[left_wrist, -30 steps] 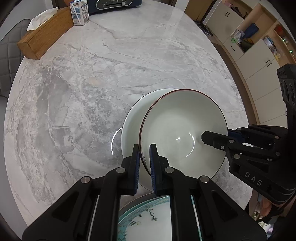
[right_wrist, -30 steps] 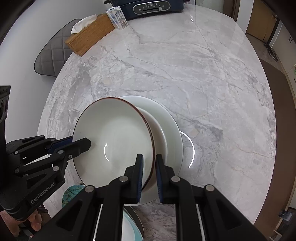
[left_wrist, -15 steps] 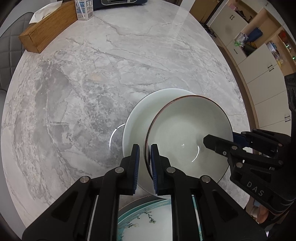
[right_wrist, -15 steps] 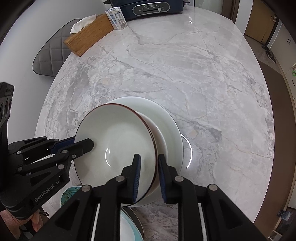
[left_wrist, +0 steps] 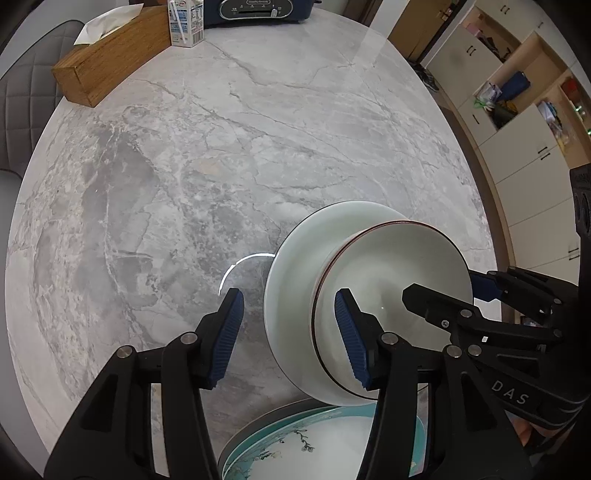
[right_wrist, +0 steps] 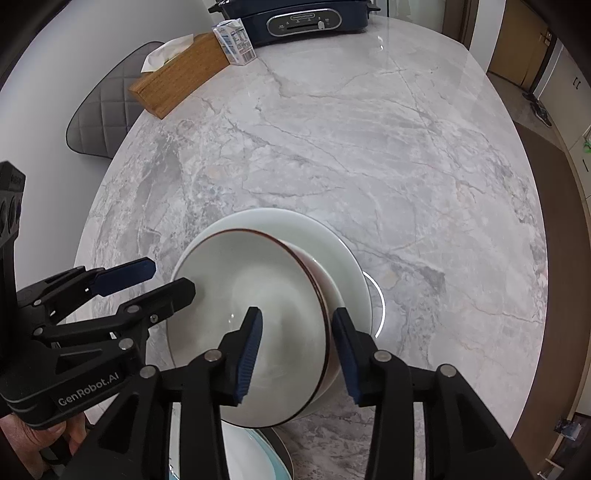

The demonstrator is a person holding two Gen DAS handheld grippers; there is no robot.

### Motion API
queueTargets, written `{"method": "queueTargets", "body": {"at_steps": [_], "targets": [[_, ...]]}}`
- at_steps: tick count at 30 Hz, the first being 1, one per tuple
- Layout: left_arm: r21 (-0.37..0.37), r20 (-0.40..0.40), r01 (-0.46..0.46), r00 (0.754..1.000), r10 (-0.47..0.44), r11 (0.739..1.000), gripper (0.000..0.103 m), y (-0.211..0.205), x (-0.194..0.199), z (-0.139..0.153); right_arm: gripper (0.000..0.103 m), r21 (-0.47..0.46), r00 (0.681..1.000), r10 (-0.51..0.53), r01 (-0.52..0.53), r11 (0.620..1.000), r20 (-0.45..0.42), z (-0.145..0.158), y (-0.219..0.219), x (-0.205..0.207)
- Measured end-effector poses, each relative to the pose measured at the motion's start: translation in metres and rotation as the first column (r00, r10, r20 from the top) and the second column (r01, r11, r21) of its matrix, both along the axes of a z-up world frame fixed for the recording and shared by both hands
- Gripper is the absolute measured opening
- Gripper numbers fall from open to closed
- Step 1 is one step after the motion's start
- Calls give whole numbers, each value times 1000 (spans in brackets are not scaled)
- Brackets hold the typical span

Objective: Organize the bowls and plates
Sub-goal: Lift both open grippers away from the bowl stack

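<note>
Nearby — tissue box point(left_wrist: 107, 62), milk carton point(left_wrist: 185, 23)

Desk point(left_wrist: 258, 155): polished grey marble, veined, glossy. Bowl point(left_wrist: 391, 280): glazed white ceramic, thin brown rim. Plate point(left_wrist: 295, 266) under it: smooth, pale glaze. Tissue box point(left_wrist: 107, 62): matt wood. Left tongs point(left_wrist: 291, 332): matt black plastic, ribbed blue pads point(left_wrist: 229, 336), metal rivets.

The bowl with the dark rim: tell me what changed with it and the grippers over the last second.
Both grippers let go: the left gripper and right gripper, clamped on opposite rims before, are opening, pads clear of the rim. The bowl now sits released in the white plate. The plate, tissue box and table stayed put.
</note>
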State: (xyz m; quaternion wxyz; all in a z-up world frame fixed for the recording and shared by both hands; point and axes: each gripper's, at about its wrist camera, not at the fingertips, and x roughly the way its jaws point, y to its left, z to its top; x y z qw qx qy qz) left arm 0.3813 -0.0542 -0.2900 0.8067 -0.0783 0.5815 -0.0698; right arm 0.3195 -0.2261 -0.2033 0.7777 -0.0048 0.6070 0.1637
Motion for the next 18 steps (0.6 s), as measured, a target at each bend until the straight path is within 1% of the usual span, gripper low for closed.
{"method": "queueTargets", "body": {"at_steps": [1, 4, 6, 9, 11, 13, 14, 15, 16, 18], "targets": [[-1, 1, -3, 1000, 3, 1000, 49, 1, -1, 0, 51, 7, 1000, -4, 4, 1000, 0, 2, 0, 1], [-13, 10, -18, 1000, 18, 1000, 49, 6, -2, 3, 57, 39, 1000, -23, 22, 999, 7, 7, -3, 5], [-26, 21, -33, 999, 34, 999, 49, 10, -3, 6, 59, 63, 1000, -28, 28, 998, 6, 10, -4, 8], [-43, 32, -47, 998, 49, 998, 49, 16, -5, 12, 59, 95, 999, -40, 37, 995, 30, 20, -9, 12], [-53, 34, -54, 998, 56, 997, 49, 20, -6, 14, 63, 142, 998, -48, 41, 989, 45, 28, -13, 13], [-58, 33, -58, 998, 60, 997, 50, 25, -8, 15, 70, 179, 996, -53, 39, 983, 75, 38, -19, 12], [-62, 35, -55, 998, 58, 997, 52, 27, -10, 15, 72, 191, 993, -56, 36, 981, 101, 43, -22, 10], [-67, 39, -51, 998, 54, 996, 53, 29, -13, 15, 80, 199, 989, -54, 27, 980, 135, 49, -28, 7], [-71, 44, -46, 998, 49, 996, 56, 31, -16, 15, 87, 195, 986, -52, 20, 981, 159, 53, -31, 5], [-80, 44, -32, 998, 36, 996, 57, 36, -21, 13, 92, 163, 980, -39, 7, 987, 194, 55, -41, 1]]}}
